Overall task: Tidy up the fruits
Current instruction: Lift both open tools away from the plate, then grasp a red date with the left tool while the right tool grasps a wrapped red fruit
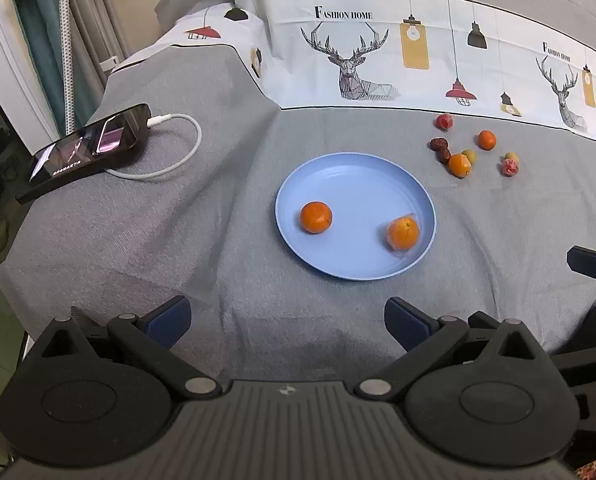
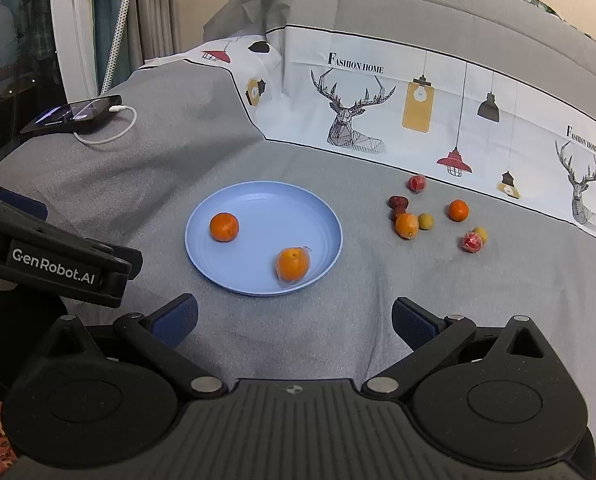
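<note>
Blue plate (image 1: 338,168) sits on grey cloth (image 1: 178,240), straight ahead of left gripper (image 1: 288,322), a bit beyond its tips. Left jaws spread wide, nothing btwn them, just bare cloth. On the plate: bare orange (image 1: 316,217) at its left side, and wrapped orange (image 1: 403,233) in clear film near its right rim. The two are apart, not touching.

Right gripper (image 2: 295,322) likewise wide open & empty, hovering over cloth near the plate's near edge; plate (image 2: 258,196) lies ahead and slightly left of its centre line. Wrapped orange (image 2: 293,264) is the closest fruit to its tips, bare orange (image 2: 224,227) farther and to the left. Left gripper's body shows at the left edge of the right wrist view, w/ "GenRobot.AI" label.

Loose fruit cluster (image 2: 438,216) lies on cloth to the right of the plate, well clear of both grippers: two small oranges, two dark red dates touching each other, two yellowish small fruits, two reddish wrapped ones. One small orange (image 2: 407,225) sits just beside the dates.

Far left: phone (image 1: 90,146) w/ white cable (image 1: 178,148) plugged in. Behind the fruit, a white printed panel (image 1: 358,48) w/ deer & lamps, text "Fashion Home".
</note>
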{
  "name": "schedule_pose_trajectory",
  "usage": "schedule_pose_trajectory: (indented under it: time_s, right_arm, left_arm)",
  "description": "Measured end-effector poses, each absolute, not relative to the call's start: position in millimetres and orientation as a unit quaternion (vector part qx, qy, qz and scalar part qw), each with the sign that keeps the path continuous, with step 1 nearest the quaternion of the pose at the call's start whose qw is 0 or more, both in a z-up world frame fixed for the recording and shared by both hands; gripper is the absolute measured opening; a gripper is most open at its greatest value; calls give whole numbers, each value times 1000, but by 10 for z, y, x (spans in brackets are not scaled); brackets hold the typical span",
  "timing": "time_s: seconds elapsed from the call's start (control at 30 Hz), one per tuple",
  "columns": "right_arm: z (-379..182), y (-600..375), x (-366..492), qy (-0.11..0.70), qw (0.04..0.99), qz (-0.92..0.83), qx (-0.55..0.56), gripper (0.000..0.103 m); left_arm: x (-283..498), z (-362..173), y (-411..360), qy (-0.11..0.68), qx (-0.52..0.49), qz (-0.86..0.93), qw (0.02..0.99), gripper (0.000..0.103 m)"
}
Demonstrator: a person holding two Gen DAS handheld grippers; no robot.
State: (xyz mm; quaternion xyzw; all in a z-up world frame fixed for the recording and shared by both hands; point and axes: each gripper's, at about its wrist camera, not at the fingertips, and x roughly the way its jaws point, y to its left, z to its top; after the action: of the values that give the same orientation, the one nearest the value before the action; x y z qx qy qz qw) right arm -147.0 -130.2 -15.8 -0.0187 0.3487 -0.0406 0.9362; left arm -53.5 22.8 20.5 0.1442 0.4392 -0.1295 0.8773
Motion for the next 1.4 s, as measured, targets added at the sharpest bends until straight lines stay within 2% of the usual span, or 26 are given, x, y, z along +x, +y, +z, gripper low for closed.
schedule_pose_trajectory:
  time_s: [0.97, 1.4]
  right_arm:
    - [-326, -1437, -1349, 365, 929, -61, 12, 102]
    - [-516, -2074, -1244, 350, 925, -139, 53, 102]
  left_arm:
    - [-399, 56, 167, 455, 155, -127, 867, 103]
    - [74, 82, -463, 466, 167, -146, 856, 103]
